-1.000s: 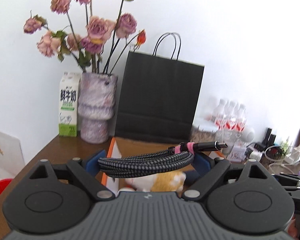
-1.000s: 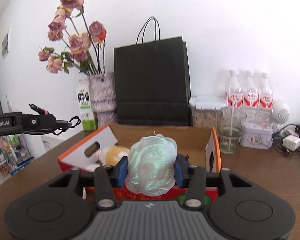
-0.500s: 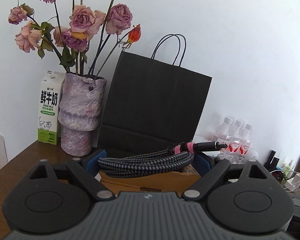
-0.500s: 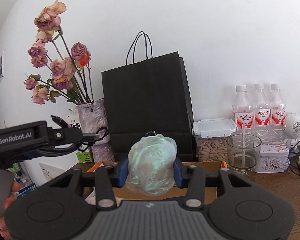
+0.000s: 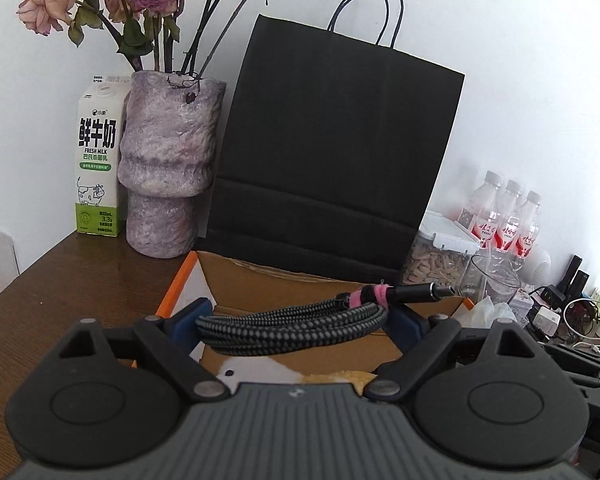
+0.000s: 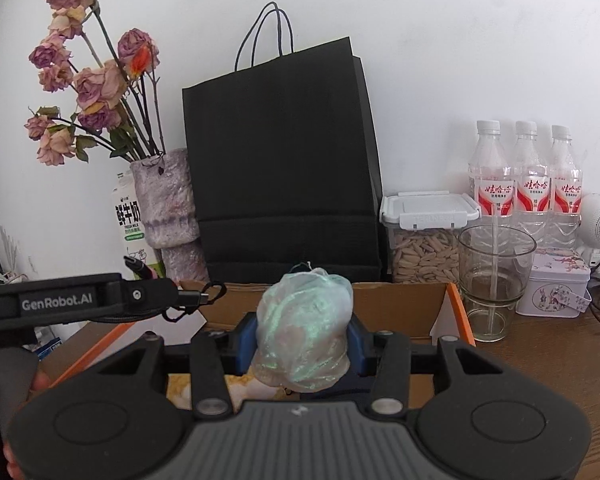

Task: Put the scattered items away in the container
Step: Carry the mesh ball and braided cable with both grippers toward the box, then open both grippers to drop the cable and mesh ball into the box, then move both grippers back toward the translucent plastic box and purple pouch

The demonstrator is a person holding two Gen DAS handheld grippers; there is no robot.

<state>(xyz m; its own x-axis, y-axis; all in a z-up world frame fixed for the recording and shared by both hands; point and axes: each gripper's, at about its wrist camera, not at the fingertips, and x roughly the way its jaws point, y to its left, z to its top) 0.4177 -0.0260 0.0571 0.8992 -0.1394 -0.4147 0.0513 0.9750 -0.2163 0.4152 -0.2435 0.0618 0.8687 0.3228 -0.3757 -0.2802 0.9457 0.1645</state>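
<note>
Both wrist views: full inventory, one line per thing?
cable: 1, black braided, pink tie, in left gripper
plastic bag: 1, clear greenish, in right gripper
cardboard box: 1, brown, orange edges, under both grippers
paper bag: 1, black, behind box
vase: 1, purple, dried roses
milk carton: 1, white-green, left of vase
water bottles: 3, clear, red labels
seed jar: 1, white lid
glass: 1, clear
tin: 1, white
left gripper: shut on cable
right gripper: shut on bag

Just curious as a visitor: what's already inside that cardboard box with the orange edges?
Inside the cardboard box, only something yellow and white peeks out, perhaps a soft toy. The left gripper with its coiled cable covers the rest.
</note>
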